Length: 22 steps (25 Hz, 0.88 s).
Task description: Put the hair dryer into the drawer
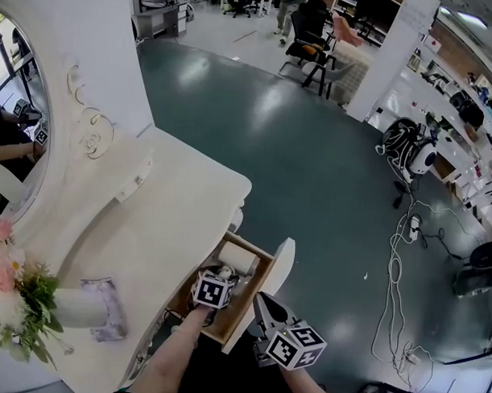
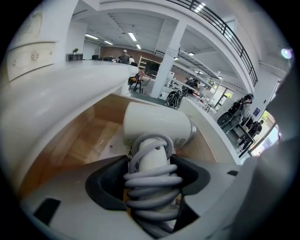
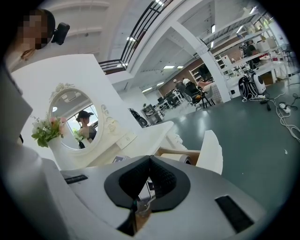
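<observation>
The white hair dryer [image 1: 237,260] lies low in the open wooden drawer [image 1: 244,306] of the white vanity. In the left gripper view its barrel [image 2: 157,124] points across the drawer's wood floor [image 2: 89,136], and grey cord is coiled round its handle. My left gripper [image 2: 152,164] is shut on that cord-wrapped handle; from the head view its marker cube [image 1: 213,289] hangs over the drawer. My right gripper [image 1: 262,307] waits in front of the drawer's white front panel [image 1: 279,269], jaws shut [image 3: 150,159] with nothing between them. The drawer [image 3: 209,150] lies ahead of it.
The vanity top [image 1: 173,197] carries a vase of flowers [image 1: 9,288] and a patterned box [image 1: 105,308], with an oval mirror [image 1: 14,143] behind. Cables [image 1: 397,261] trail over the green floor to the right; office chairs [image 1: 311,49] stand far back.
</observation>
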Motion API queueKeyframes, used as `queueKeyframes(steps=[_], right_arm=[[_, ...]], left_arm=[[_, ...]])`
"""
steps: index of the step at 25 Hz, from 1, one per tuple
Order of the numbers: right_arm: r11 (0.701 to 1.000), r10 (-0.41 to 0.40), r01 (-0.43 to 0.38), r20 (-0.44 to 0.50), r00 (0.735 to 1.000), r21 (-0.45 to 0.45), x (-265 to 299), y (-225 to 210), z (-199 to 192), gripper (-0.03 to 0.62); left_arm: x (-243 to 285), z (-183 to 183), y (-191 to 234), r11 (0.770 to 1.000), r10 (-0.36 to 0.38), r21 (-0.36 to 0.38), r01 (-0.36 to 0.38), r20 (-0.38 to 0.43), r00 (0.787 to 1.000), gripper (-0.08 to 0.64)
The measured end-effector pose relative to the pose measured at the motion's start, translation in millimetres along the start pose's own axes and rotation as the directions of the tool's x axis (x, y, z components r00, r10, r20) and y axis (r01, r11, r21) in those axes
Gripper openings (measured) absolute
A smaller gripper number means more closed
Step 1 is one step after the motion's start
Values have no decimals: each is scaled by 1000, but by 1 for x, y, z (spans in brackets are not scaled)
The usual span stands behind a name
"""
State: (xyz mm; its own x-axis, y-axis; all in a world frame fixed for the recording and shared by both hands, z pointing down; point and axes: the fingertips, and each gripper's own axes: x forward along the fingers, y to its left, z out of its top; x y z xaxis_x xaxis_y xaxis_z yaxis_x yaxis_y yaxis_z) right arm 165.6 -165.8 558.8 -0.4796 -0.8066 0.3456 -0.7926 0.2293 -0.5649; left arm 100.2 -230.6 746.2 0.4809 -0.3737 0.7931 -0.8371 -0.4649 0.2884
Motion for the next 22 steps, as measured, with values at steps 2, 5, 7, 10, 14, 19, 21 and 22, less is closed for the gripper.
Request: queueKeyframes(steps=[2,5,7,10,14,19,21,22], right_arm=[[1000,1,-1,-5,1000,0,2,-1,-1,18],[1000,-1,1,-11,1000,2,2,-3,-2,18],[1000,-2,3,-10,1000,6,3,-4,-2,18],[1000,-6,6,-12,1000,10,4,-6,-2,18],[1000,-4,5,-14,1000,12,4,-7,-3,18],[1000,3,-3,-23,1000,18,4,-7,-6,18],[1000,6,-6,-24,1000,15,5,-7,-6,18],[1000,8,-7,-25,1000,15,5,-7,-7,18]], left_arm=[[4,-4,1,1000,-4,7,4,-12,1000,287],[7,-9,4,1000,3,16,-2,-30,1000,287],[8,-12,4,1000,4,13,-3,-38,999,287],[10,-14,5,1000,6,16,-5,-48,999,287],[13,-20,5,998,19,56,-16,-62,998,288],[17,-24,4,992,61,115,-53,-69,996,293],[17,-24,4,991,68,120,-60,-64,996,296],[17,-24,4,992,62,110,-55,-59,996,299]])
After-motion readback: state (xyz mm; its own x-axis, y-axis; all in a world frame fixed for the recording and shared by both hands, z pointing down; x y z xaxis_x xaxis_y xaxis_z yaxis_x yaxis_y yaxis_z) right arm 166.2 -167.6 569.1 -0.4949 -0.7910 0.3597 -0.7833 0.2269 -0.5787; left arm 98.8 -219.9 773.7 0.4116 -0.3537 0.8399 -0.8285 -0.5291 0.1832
